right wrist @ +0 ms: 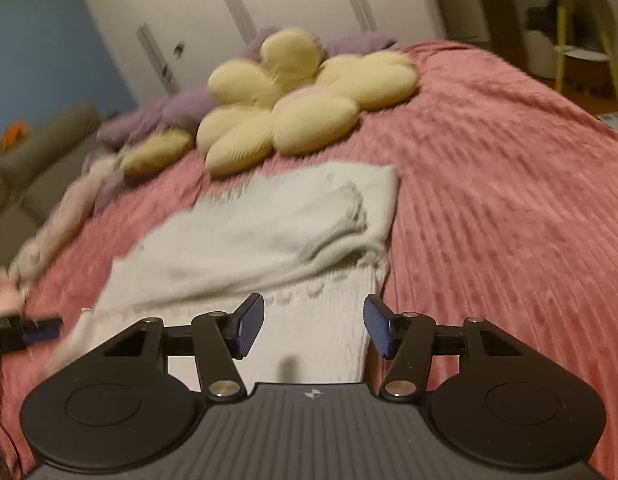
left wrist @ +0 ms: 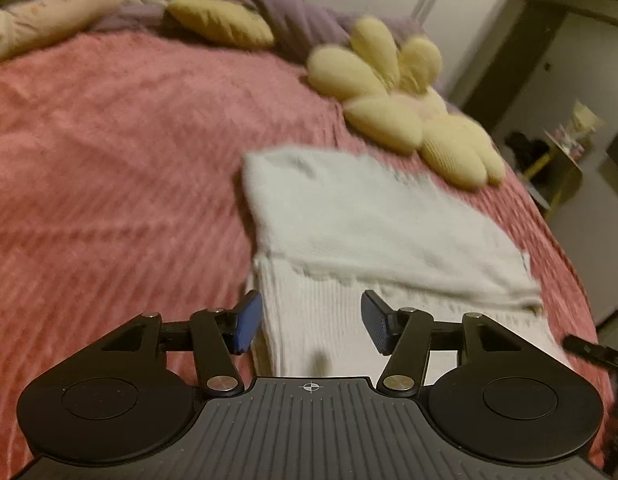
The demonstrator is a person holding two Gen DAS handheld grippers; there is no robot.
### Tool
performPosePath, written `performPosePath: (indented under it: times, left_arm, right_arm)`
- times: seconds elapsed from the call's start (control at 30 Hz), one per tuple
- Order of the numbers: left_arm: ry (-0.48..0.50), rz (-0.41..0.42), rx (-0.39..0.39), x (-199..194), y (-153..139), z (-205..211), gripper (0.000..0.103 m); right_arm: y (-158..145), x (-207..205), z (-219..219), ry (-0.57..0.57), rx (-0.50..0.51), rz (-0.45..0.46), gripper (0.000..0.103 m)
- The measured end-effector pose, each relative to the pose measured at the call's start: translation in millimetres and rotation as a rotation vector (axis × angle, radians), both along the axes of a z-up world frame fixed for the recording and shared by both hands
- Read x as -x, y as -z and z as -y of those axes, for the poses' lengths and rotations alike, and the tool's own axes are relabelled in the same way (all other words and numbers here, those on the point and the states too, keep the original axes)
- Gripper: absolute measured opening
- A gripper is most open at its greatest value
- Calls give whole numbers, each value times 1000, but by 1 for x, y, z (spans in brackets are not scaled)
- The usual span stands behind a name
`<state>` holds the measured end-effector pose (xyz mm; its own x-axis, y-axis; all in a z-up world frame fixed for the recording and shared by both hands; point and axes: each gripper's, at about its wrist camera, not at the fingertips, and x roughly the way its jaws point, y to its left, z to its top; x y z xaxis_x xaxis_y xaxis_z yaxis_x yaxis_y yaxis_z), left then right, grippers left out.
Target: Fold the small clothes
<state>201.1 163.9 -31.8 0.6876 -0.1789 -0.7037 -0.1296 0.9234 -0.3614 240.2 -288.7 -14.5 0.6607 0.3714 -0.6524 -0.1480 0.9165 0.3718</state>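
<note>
A white knit garment (left wrist: 373,224) lies partly folded on the pink bedspread (left wrist: 109,160), with its fuzzy upper part laid over a ribbed hem (left wrist: 309,320). My left gripper (left wrist: 311,326) is open and empty, above the hem's left end. In the right wrist view the same garment (right wrist: 269,232) lies ahead, ribbed hem (right wrist: 309,328) nearest. My right gripper (right wrist: 314,326) is open and empty above the hem's right end. The right gripper's tip shows at the left wrist view's right edge (left wrist: 593,352), and the left gripper's tip at the right wrist view's left edge (right wrist: 25,330).
A yellow flower-shaped cushion (left wrist: 409,108) lies just beyond the garment, also in the right wrist view (right wrist: 301,100). Purple bedding (left wrist: 293,12) and a long cream pillow (left wrist: 61,12) lie at the bed's far side. A small yellow-legged table (right wrist: 577,32) stands off the bed.
</note>
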Motion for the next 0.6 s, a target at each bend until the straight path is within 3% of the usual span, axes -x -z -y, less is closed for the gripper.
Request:
performPosePath:
  times: [0.13,0.27,0.37,0.4,0.43,0.47,0.53,0.6]
  left_arm:
    - [23,-89,-40,-14,19,7,60]
    - [34,-111,-74,-25,27,12,58]
    - [28,-120,-104,-30,26,12,38]
    - [20,-128,-108,-33,26,10,26]
    - [14,-132,-104,-34,26,9,17]
    - [12,-132,-102,-34,24,7,16]
    - [21,-113,-122,-31,19,9,11]
    - [35,-93,-165,-28,13,15,11]
  right_arm:
    - [15,-12,-13,-38,98,-34,55]
    - [26,-24,-15,0,103,-84,55]
    - [30,-25,-16,7,103,-90,55]
    - [31,-25,-16,6,96,-91,54]
    - [31,-25,-16,3,92,-90,42]
    - [30,-24,-17,0,92,-86,29]
    - [27,-24,-18,8,118,-69,14]
    - [23,-22,-19,7,127,-53,9]
